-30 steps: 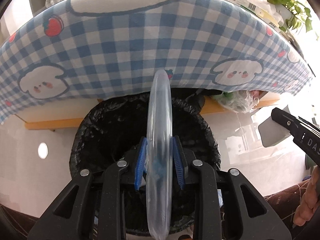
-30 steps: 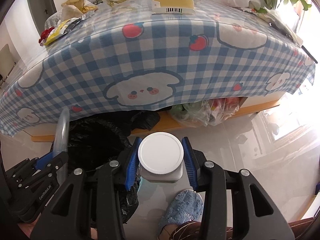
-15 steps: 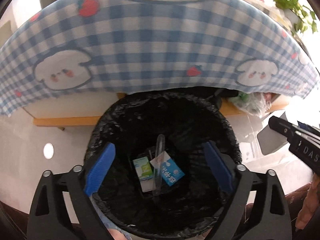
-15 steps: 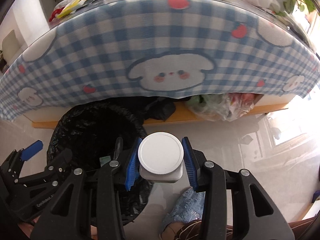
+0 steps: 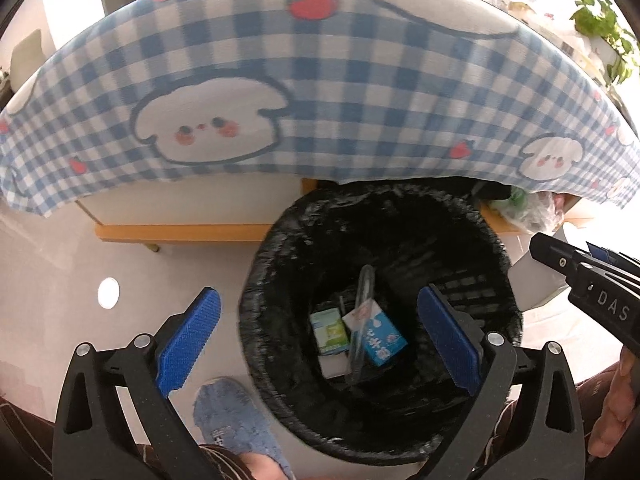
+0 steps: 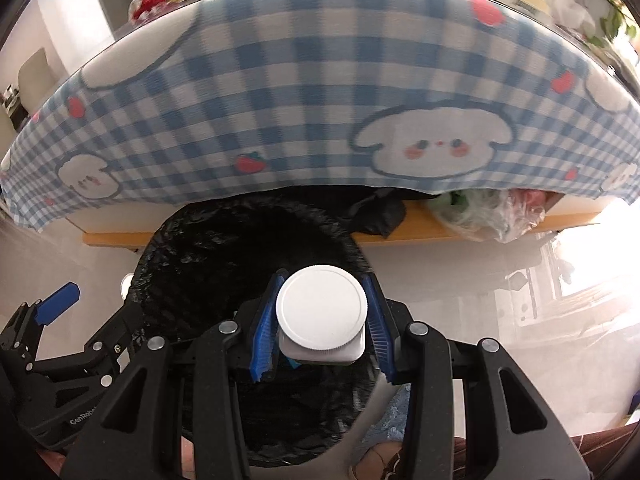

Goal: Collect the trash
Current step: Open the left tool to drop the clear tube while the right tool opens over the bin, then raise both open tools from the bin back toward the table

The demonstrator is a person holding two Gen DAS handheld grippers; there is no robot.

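Only the left wrist view looked into the bin (image 5: 496, 240): a clear plastic lid (image 5: 362, 320) lay there among cartons (image 5: 380, 340). The left gripper (image 5: 320, 336), which had pinched that lid earlier, had just spread empty. Over the bin, the right gripper (image 6: 322, 320) stayed clamped on a white jar (image 6: 322, 312).
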